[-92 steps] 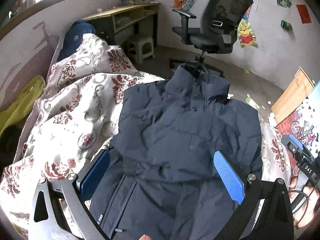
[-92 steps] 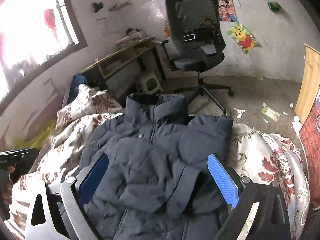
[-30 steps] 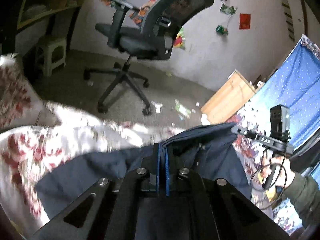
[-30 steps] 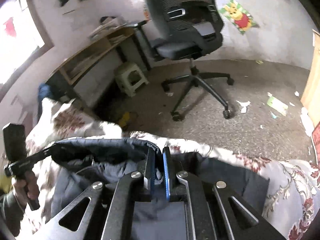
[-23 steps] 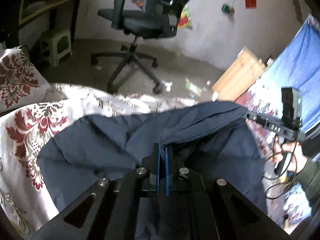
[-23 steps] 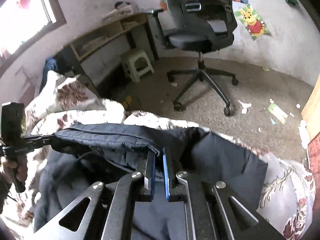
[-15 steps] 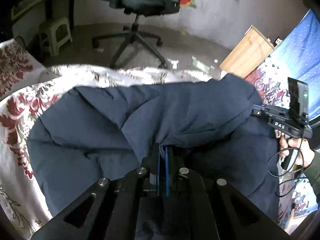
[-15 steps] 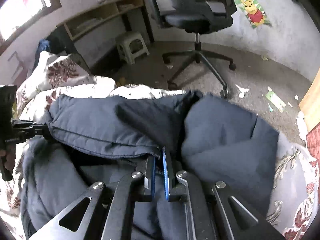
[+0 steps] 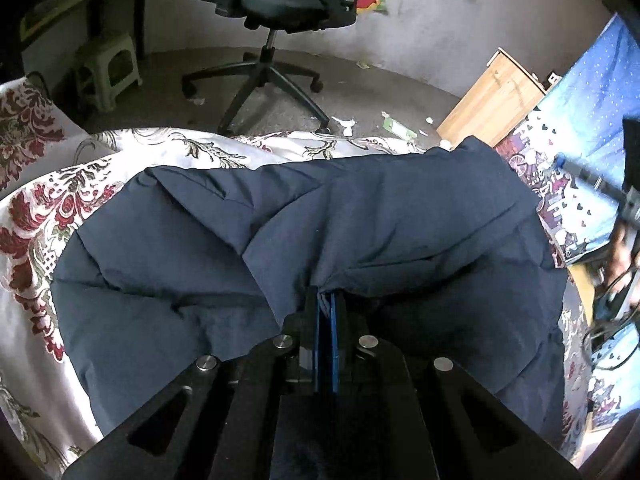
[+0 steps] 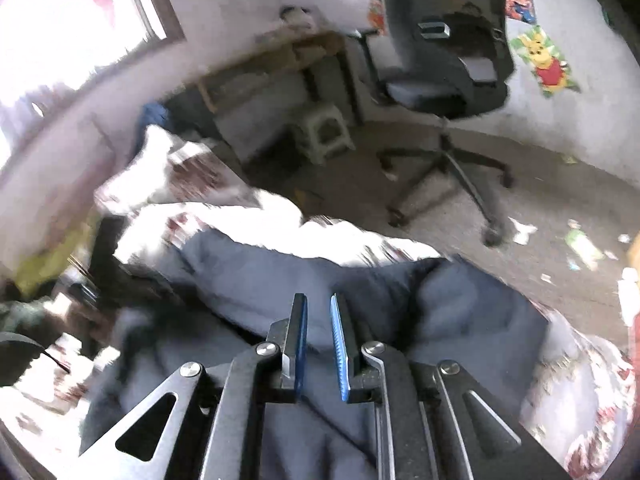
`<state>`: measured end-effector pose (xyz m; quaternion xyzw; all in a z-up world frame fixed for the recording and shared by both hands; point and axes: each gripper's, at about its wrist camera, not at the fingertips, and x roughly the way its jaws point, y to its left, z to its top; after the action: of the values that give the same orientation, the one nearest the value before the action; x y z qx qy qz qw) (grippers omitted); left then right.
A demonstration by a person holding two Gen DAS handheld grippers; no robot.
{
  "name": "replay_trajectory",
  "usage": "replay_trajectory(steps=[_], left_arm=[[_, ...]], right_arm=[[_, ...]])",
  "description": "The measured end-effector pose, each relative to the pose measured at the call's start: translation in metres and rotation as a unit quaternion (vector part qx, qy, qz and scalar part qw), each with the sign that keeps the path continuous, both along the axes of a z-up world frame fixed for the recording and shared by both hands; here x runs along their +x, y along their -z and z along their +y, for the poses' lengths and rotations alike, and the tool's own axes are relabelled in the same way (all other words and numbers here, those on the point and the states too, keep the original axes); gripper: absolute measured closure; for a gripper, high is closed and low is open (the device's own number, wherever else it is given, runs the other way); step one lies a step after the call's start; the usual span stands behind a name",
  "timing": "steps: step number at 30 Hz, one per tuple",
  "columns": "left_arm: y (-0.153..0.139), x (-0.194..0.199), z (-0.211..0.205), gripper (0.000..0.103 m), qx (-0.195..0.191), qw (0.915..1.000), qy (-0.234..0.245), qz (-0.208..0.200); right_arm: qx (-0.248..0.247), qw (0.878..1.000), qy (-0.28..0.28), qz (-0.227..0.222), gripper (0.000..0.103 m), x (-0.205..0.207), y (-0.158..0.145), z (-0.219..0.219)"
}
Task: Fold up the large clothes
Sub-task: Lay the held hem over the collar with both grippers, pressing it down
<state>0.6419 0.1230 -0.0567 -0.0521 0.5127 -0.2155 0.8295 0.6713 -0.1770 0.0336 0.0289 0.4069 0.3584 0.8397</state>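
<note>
A dark navy padded jacket lies doubled over on the floral bedspread, its folded layer spread across the top. My left gripper is shut on the edge of that folded layer, low against the jacket. In the blurred right wrist view, my right gripper hovers over the jacket. Its jaws are opening, with a narrow gap and no fabric pinched between the blue pads. The right gripper also shows as a blur at the left wrist view's right edge, held by a hand.
Beyond the bed's far edge are a black office chair, a small plastic stool and a littered floor. A wooden board and blue patterned cloth stand to the right. A desk sits under the window.
Both grippers carried the jacket's edge over and laid it down onto the rest. The right jaws then parted off the fabric and that view swung. The left gripper sank, still shut.
</note>
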Motion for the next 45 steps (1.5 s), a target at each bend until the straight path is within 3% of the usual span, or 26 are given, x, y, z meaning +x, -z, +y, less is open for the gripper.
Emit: replay_trajectory(steps=[2,4,8,12,18,22,24,27,34,42,45], left_arm=[[-0.001,-0.001,-0.001,0.1,0.003,1.0,0.0,-0.002],[-0.003,-0.001,-0.002,0.1,0.008,0.9999,0.004,-0.006],[-0.012,-0.004,0.0,0.1,0.0,0.9998,0.007,-0.02],[-0.031,-0.026,0.008,0.099,-0.043,0.9965,0.019,-0.069],[-0.057,-0.038,0.022,0.099,-0.114,0.986,0.016,-0.121],[-0.064,-0.01,0.008,0.099,-0.136,0.9852,0.018,-0.103],[-0.058,0.005,-0.01,0.099,-0.12,0.9889,0.045,-0.075],[-0.034,0.025,-0.043,0.099,-0.067,0.9936,0.09,-0.012],[0.004,0.042,-0.061,0.102,0.02,0.9919,0.117,0.045],[0.032,0.054,-0.075,0.1,0.096,0.9844,0.143,0.035],[0.041,0.057,-0.075,0.1,0.104,0.983,0.148,0.03]], right_arm=[[0.021,1.0,0.005,0.001,0.089,0.011,-0.01,0.004],[0.005,1.0,0.01,0.019,0.089,0.025,-0.006,0.014],[-0.087,0.994,-0.006,0.072,0.089,0.044,0.038,0.044],[-0.126,0.987,-0.001,0.103,0.089,0.046,0.076,0.055],[-0.12,0.986,0.003,0.114,0.089,0.045,0.085,0.046],[-0.129,0.986,0.0,0.11,0.089,0.039,0.087,0.047],[-0.13,0.985,-0.001,0.114,0.089,0.038,0.088,0.046],[-0.142,0.983,-0.007,0.112,0.091,0.035,0.084,0.045],[-0.163,0.98,-0.007,0.118,0.096,0.037,0.09,0.033],[-0.18,0.972,0.003,0.15,0.096,0.058,0.122,0.053],[-0.171,0.973,0.012,0.154,0.097,0.064,0.13,0.054]])
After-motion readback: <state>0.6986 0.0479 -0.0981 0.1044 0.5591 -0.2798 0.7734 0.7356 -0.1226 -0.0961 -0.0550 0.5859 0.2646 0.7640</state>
